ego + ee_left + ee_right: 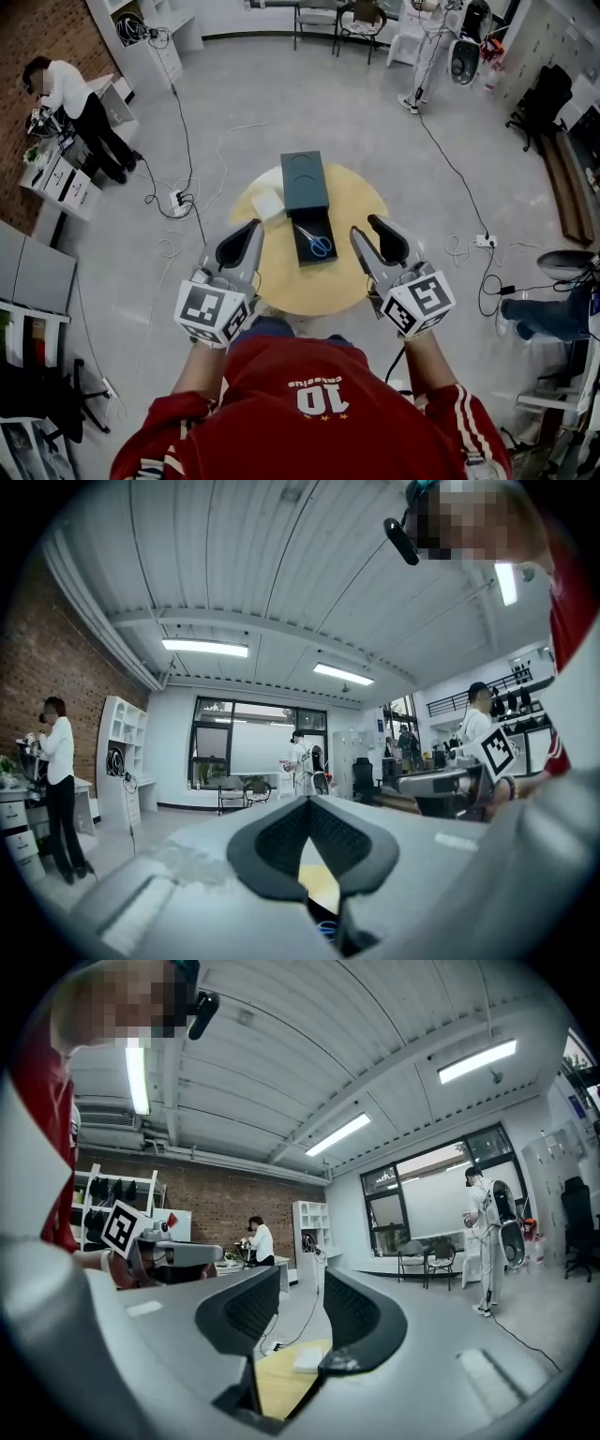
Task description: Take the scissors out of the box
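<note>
- Round yellow bench is seen from above; a dark box stands at its middle.
- The far part of the box is covered by its lid; the near part is uncovered.
- Scissors with blue handles are found lying inside the uncovered part, handles towards the person.
- A white flat item is noted on the bench just left of the box.
- Left gripper is held over the near edge of the bench, left of the box and apart from it; jaw tips are seen together in the left gripper view, nothing gripped.
- Right gripper is held right of the box, apart from it; jaws are spread, with only bench showing in the gap.
</note>
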Action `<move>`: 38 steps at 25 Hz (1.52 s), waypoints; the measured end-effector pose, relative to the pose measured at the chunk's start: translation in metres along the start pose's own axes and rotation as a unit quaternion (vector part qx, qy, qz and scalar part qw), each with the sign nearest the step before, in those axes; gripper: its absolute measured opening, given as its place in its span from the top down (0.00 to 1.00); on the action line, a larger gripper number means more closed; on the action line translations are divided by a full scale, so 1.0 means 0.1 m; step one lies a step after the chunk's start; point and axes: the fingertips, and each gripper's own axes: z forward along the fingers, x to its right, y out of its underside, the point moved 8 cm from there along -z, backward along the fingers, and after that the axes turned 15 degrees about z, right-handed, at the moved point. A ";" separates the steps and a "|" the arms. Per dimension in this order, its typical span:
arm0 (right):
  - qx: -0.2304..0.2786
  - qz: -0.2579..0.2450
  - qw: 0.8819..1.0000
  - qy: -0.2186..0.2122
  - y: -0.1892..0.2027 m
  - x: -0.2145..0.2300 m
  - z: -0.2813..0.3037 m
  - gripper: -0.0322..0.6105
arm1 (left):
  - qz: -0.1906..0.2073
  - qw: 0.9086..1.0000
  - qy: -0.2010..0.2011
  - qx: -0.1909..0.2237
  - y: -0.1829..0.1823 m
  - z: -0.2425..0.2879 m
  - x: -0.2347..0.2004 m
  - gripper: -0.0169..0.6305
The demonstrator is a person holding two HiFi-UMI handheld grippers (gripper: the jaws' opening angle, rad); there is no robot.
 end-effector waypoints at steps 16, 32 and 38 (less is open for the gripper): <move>-0.155 -0.002 0.988 0.017 0.63 0.64 0.43 0.71 | -0.016 1.000 -0.002 -0.013 0.14 0.17 -0.12 0.97; -0.393 -0.004 0.919 0.022 2.27 1.31 1.17 0.73 | -0.024 1.000 0.002 -0.016 0.39 0.30 -0.45 0.97; -0.470 -0.018 0.882 0.027 2.77 1.44 1.47 0.74 | -0.023 1.000 0.006 -0.018 0.42 0.30 -0.55 0.97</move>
